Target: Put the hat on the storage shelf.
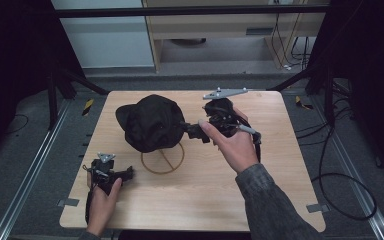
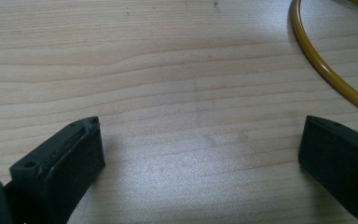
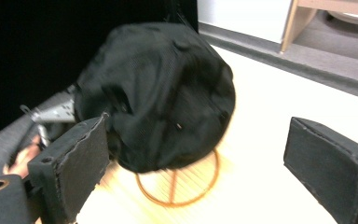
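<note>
Two wide-open grippers: left gripper [image 1: 111, 176] low on the wooden surface [image 1: 280, 165], right gripper [image 1: 200, 131] beside the black cap [image 1: 152, 122] on its wire stand [image 1: 163, 161]

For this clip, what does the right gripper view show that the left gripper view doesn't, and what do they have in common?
Right gripper view alone: the black cap sitting on the round wire stand, the person's other hand with the left gripper beyond it, and the floor and furniture past the table edge. Left gripper view alone: a close look at bare wood grain between its open jaws. Both share the wooden table, part of the stand's ring, seen as a yellow arc in the left gripper view, and wide-apart black jaws holding nothing.
</note>
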Tool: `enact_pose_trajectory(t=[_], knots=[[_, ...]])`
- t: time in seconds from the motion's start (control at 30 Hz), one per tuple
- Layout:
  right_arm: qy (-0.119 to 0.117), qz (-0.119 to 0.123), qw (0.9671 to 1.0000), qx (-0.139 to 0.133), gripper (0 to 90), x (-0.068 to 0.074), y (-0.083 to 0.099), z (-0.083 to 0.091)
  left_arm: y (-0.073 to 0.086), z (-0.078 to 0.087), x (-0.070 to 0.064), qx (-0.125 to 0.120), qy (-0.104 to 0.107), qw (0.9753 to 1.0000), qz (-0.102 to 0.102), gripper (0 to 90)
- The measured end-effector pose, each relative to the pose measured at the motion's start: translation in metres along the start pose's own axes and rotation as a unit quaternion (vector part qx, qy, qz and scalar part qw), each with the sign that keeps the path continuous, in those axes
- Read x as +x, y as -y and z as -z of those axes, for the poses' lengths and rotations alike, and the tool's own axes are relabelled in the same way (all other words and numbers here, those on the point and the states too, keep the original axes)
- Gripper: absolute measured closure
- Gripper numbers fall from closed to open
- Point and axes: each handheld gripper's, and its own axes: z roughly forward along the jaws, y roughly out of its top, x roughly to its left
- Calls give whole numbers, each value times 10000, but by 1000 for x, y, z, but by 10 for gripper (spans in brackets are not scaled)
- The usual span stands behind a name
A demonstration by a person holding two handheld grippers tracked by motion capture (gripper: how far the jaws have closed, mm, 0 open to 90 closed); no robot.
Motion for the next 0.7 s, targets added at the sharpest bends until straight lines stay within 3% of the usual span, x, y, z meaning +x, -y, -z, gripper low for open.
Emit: enact_pose_trajectory(t=[0.27, 0.43, 0.7], knots=[[353, 213, 9991, 74, 89, -13, 23, 13, -3, -2, 5, 3, -43, 10000, 37, 0], [471, 157, 9987, 110, 107, -25, 38, 16, -4, -4, 9, 13, -75, 9999, 77, 0], [628, 79, 9979, 152, 126, -50, 79, 28, -6, -6, 11, -1, -95, 9999, 98, 0]])
